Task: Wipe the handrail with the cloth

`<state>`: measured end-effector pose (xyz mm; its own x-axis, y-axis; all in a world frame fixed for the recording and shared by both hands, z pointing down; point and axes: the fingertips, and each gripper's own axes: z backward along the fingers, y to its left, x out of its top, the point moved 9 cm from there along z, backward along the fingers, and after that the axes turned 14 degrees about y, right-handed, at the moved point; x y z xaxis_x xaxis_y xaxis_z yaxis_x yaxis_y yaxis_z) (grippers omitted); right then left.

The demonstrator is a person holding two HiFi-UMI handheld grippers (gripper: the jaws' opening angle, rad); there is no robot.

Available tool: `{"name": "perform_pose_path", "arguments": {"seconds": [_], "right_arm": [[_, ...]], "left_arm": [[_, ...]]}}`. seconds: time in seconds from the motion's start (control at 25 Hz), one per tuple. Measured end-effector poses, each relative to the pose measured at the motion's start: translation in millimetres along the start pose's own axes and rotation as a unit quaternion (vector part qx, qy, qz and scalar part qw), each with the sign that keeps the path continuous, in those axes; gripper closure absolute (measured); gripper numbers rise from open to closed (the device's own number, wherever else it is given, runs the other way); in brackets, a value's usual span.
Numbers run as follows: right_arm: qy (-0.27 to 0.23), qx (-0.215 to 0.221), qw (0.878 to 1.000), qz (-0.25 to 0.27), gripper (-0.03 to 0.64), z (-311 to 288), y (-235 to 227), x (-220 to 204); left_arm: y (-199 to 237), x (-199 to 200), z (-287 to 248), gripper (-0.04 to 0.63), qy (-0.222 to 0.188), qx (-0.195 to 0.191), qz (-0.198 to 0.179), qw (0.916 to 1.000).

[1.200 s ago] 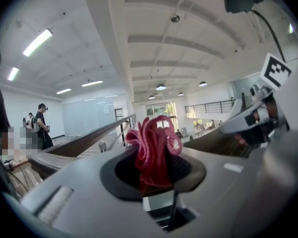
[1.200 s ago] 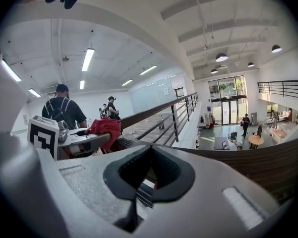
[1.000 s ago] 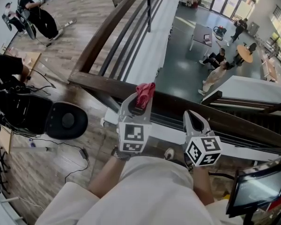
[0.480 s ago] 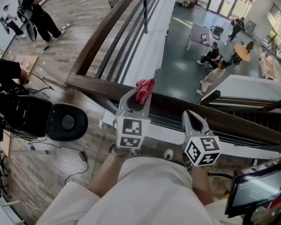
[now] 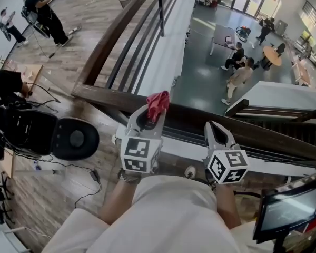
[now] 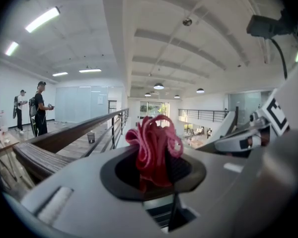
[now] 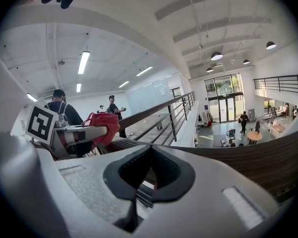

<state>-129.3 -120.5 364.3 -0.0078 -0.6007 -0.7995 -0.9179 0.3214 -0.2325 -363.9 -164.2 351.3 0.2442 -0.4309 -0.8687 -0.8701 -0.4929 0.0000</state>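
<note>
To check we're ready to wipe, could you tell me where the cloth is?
The red cloth is pinched in the left gripper, left of centre in the head view, over the wooden handrail.

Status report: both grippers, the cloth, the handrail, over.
Left hand-held gripper shut on pink cloth. Right hand-held gripper shut, empty. Cloth near handrail, contact unclear. Nothing seen in the way.
</note>
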Motion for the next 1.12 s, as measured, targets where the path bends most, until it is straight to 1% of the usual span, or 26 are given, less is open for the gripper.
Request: {"name": "perform_pose_path", "arguments": {"seconds": [0.08, 0.16, 0.36, 0.64, 0.88, 1.12], "right_arm": [[-0.001, 0.001, 1.0, 0.0, 0.614, 1.4, -1.7, -1.3], [-0.002, 0.004, 1.0, 0.001, 0.614, 1.3, -2.1, -2.4], [0.001, 0.007, 1.0, -0.001, 0.614, 0.2, -3.6, -7.8], [0.001, 0.005, 1.0, -0.005, 0.614, 4.4, -16.3, -9.6], [0.003, 0.004, 1.0, -0.001, 0.614, 11.6, -31.3, -12.4], [0.006, -0.001, 1.0, 0.011, 0.614, 29.4, -50.7, -14.6]], "left_arm": [[-9.4, 3.1, -4.9, 0.476, 0.021, -0.002, -0.016, 0.9996], [-14.0, 3.0, -7.6, 0.476, 0.032, 0.0, -0.027, 0.9991], [-24.1, -2.4, -8.5, 0.477, 0.039, -0.017, -0.039, 0.9983], [-63.1, -7.2, -15.7, 0.477, 0.045, -0.06, -0.06, 0.9954], [-79.2, -8.1, -23.6, 0.477, 0.053, -0.077, -0.043, 0.9947], [-95.8, -4.0, -27.2, 0.477, 0.05, -0.073, -0.026, 0.9957]]}}
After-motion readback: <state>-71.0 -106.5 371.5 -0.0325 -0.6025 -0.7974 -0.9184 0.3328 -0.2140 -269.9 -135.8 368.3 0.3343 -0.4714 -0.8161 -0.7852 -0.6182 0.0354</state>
